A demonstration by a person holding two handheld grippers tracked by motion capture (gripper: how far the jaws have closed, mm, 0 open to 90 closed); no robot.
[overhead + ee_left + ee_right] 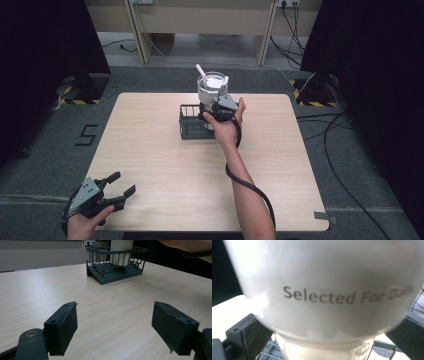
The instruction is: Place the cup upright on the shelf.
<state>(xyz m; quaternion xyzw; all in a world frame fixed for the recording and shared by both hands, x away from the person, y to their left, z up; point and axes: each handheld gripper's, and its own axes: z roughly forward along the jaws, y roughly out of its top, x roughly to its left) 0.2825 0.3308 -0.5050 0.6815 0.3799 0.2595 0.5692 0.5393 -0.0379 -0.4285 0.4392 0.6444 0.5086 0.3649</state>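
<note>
In the dark wire basket [192, 125], right claw [218, 106] clamped around smooth white cup [210, 86]; left claw [120, 191] apart.

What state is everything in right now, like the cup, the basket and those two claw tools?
White cup: upright in the basket, lid on, straw sticking out.
Wire basket: upright on the table, holding the cup.
Right gripper: fingers on either side of the cup; whether they press it is unclear.
Left gripper: open, holding nothing, near the table's front corner.
</note>
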